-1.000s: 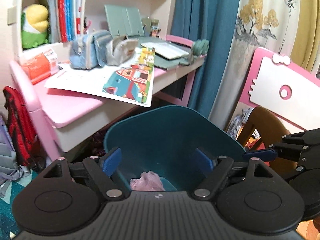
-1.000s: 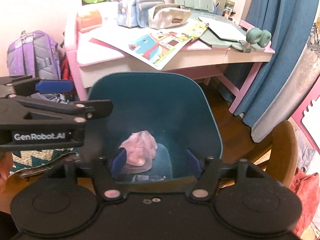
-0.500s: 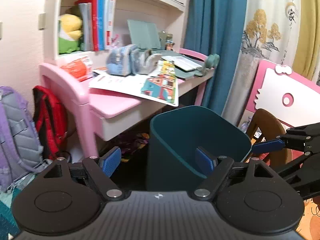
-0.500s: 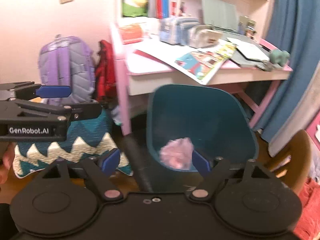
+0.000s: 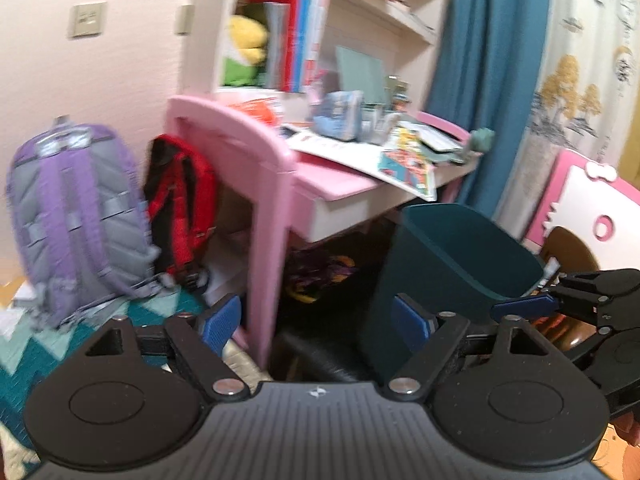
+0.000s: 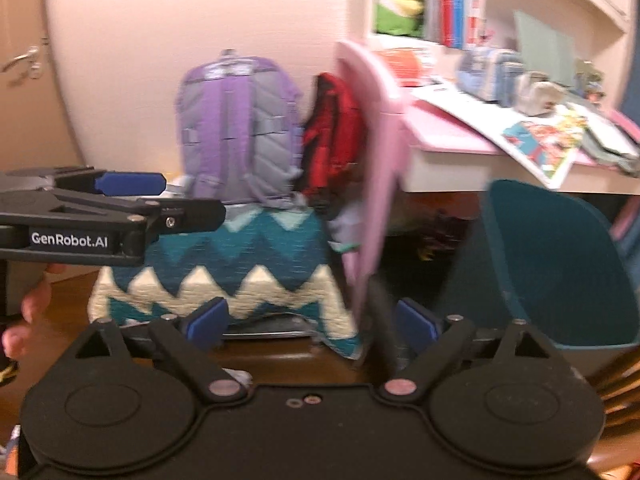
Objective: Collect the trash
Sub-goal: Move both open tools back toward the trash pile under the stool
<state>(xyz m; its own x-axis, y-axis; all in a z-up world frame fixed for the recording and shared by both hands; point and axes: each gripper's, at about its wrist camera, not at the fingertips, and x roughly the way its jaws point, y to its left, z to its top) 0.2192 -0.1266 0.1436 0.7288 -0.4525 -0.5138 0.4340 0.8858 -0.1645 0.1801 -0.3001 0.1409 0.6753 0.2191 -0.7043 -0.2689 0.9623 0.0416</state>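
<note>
- Two grippers up and nothing in either: the left gripper (image 5: 316,322) has its blue fingers (image 5: 219,320) spread wide and opening, only floor and the desk leg showing between them.
- Over on the right gripper (image 6: 310,320) it's the same story, fingers (image 6: 208,320) wide and opening further, the gap between them bare.
- That teal trash bin (image 5: 460,264) stands on the floor just beside the pink desk (image 5: 256,160), under the front edge of its surface; from the left wrist view only its outer wall and rim show, so what's inside can't be seen.
- From the right wrist view the bin sits at the right edge, its open mouth facing the camera, blurred, contents not readable.
- Left of the desk leg, a purple backpack (image 6: 236,128) leans upright against the wall, and a red bag (image 6: 336,136) hangs right next to it, close to the desk's side panel.
- A zigzag teal-and-cream rug (image 6: 224,272) lies in front of the backpack.
- Papers and a colourful picture sheet (image 5: 408,164) overhang the surface edge above the bin.
- A hand (image 6: 28,308) shows at the far left under the left gripper's body.
</note>
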